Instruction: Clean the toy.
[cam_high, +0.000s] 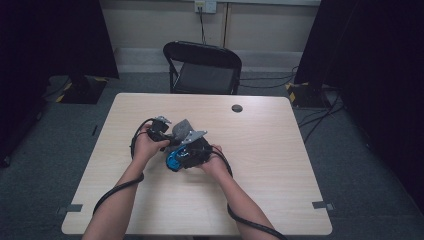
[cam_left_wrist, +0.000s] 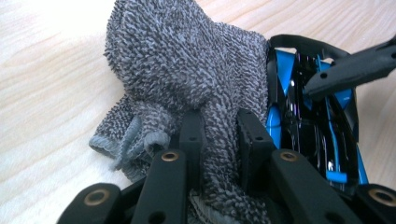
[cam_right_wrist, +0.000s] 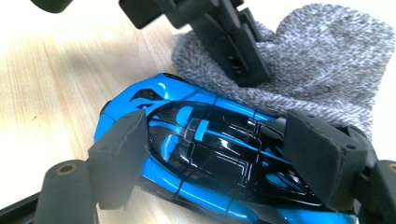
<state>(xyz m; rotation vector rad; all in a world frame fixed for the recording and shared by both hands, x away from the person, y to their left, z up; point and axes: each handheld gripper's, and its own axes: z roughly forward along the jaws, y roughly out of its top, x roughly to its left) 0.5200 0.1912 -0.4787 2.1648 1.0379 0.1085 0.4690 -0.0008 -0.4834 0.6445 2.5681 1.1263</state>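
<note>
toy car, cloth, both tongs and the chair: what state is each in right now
toy car: upright on the table, gripped by its sides
grey cloth: bunched up, pinched, touching the car
left tongs: shut on the cloth
right tongs: shut on the car
folding chair: unfolded, empty

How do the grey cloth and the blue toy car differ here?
The cloth is grey, fuzzy and bunched up; the car is blue and black, glossy and rigid. The cloth is pinched in the left gripper, whose jaws are nearly together; the car sits between the right gripper's jaws, which are spread wide across its sides. Both rest on the table, touching each other.
</note>
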